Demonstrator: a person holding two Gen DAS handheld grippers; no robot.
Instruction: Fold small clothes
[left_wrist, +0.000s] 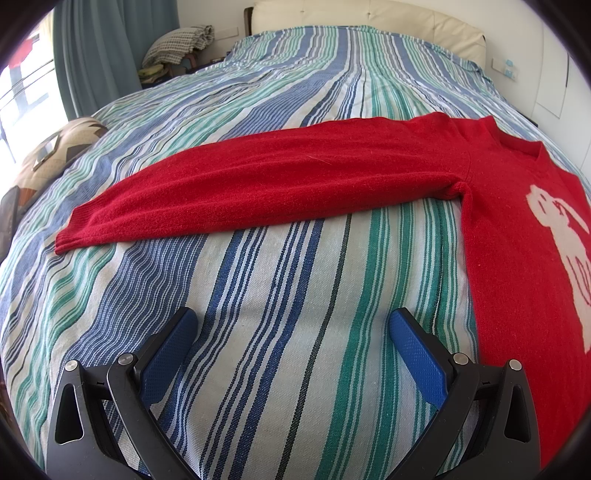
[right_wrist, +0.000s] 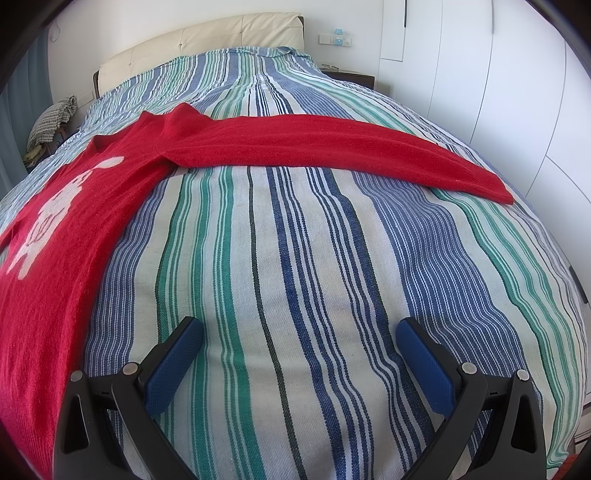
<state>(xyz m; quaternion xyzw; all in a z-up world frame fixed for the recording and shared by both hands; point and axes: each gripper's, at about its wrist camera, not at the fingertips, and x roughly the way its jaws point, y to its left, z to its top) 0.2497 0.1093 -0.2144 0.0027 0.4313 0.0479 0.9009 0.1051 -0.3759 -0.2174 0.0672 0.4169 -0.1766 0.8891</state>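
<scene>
Red knit: a small red sweater (left_wrist: 517, 236) is lying flat, front up, on the striped bedspread (left_wrist: 280, 332); a white animal motif (left_wrist: 561, 258) is showing on its chest.
Sweater in the left view: its body is sitting at 3 o'clock, with one sleeve (left_wrist: 258, 192) stretching out straight toward 9 o'clock.
Sweater in the right view: the body (right_wrist: 59, 229) is filling 9 o'clock, and the other sleeve (right_wrist: 332, 147) is reaching toward 2 o'clock, its cuff lying near the bed's edge.
Left gripper (left_wrist: 293, 319): it is hovering over bare bedspread just below the sleeve, its blue-padded fingers (left_wrist: 170, 350) spread wide and gripping nothing.
Right gripper (right_wrist: 299, 326): it is likewise hanging over bare stripes, fingers (right_wrist: 424, 365) spread apart, touching no cloth.
Progress: folding appears not to have begun; both sleeves are lying fully extended and no crease is showing in the body.
Remaining: judging from this, each sleeve is waiting to be brought across the chest, then the body doubled over.
Surroundings: a cream padded headboard (left_wrist: 369, 18) is standing at 12 o'clock, a blue curtain (left_wrist: 92, 55) is hanging at 10 o'clock in the left view, and white wardrobe doors (right_wrist: 517, 92) are lining the right view at 2 o'clock.
</scene>
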